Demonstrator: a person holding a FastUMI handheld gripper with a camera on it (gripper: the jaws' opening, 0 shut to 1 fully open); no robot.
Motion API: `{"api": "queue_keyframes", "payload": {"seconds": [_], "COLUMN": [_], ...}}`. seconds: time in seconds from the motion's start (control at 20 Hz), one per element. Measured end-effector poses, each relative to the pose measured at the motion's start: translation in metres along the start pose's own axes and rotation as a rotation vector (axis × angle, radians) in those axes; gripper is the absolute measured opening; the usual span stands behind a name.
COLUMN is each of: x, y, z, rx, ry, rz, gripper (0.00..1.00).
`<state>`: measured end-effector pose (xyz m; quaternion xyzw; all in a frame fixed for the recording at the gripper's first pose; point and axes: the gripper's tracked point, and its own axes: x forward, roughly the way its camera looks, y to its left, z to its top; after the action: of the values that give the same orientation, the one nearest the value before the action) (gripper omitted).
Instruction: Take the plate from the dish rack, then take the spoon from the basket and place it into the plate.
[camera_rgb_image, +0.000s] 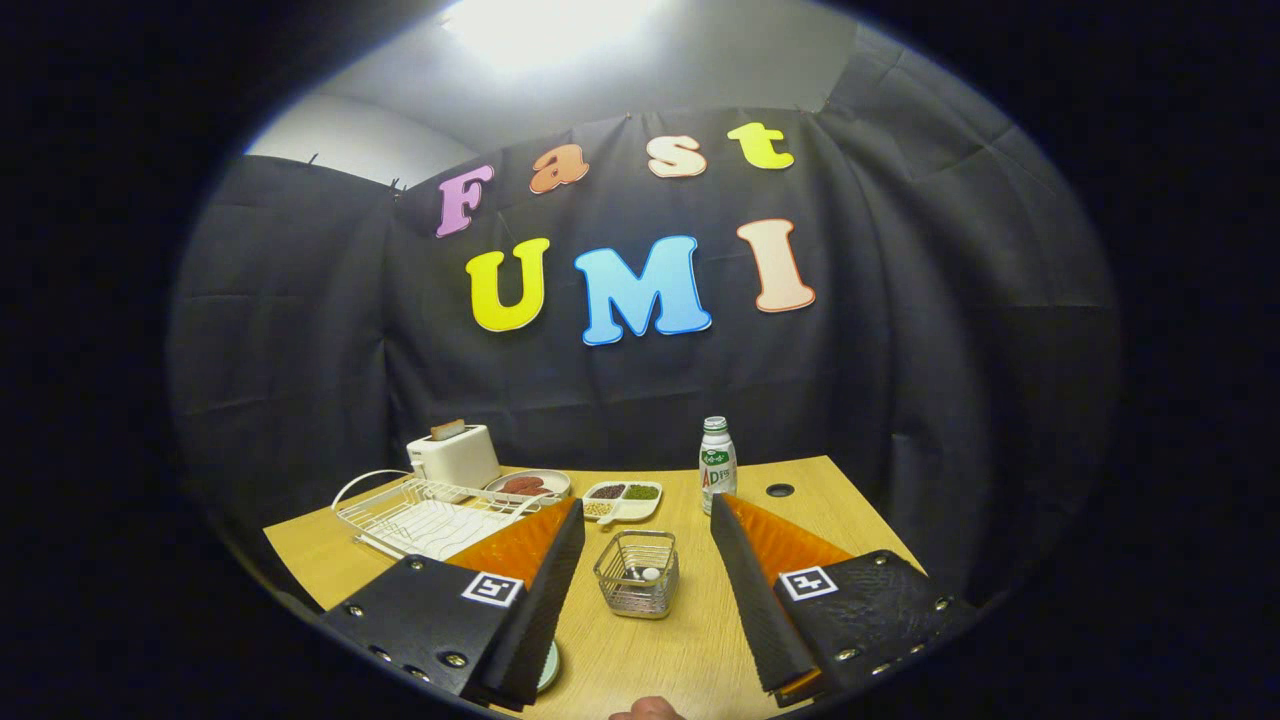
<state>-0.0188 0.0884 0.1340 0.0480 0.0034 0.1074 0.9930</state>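
Observation:
My gripper (648, 510) hangs open above the wooden table (690, 650), with nothing held. A small wire basket (637, 573) stands between the two fingers, and a bit of a white spoon (650, 574) shows inside it. The rim of a pale plate (549, 668) peeks out on the table from under the near end of the left finger; the finger hides most of it. A white wire dish rack (430, 515) sits beyond the left finger, with no dish visible in it.
At the back stand a white toaster (455, 455), a dish of red food (528, 485), a divided snack dish (622, 498) and a bottle (717, 465). A cable hole (779, 490) lies behind the right finger. A fingertip (648, 709) shows at the table's near edge.

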Motion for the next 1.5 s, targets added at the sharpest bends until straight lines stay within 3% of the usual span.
{"api": "queue_keyframes", "payload": {"seconds": [0.7, 0.85, 0.95, 1.05, 1.1, 1.15, 1.25, 1.5], "x": [0.073, 0.091, 0.1, 0.1, 0.1, 0.099, 0.097, 0.094], "y": [0.001, -0.002, -0.007, -0.001, 0.003, 0.008, 0.01, 0.01], "z": [-0.075, -0.088, -0.092, -0.094, -0.093, -0.095, -0.088, -0.066], "rx": [-0.083, -0.063, -0.066, -0.065, -0.05, -0.057, -0.059, -0.079], "ry": [-0.044, -0.044, -0.06, -0.047, -0.051, -0.04, -0.021, -0.012], "rz": [-0.025, -0.051, -0.085, -0.061, -0.051, -0.042, -0.042, -0.059], "gripper": [0.78, 0.7, 0.5, 0.21, 0.21, 0.11, 0.05, 0.05]}}
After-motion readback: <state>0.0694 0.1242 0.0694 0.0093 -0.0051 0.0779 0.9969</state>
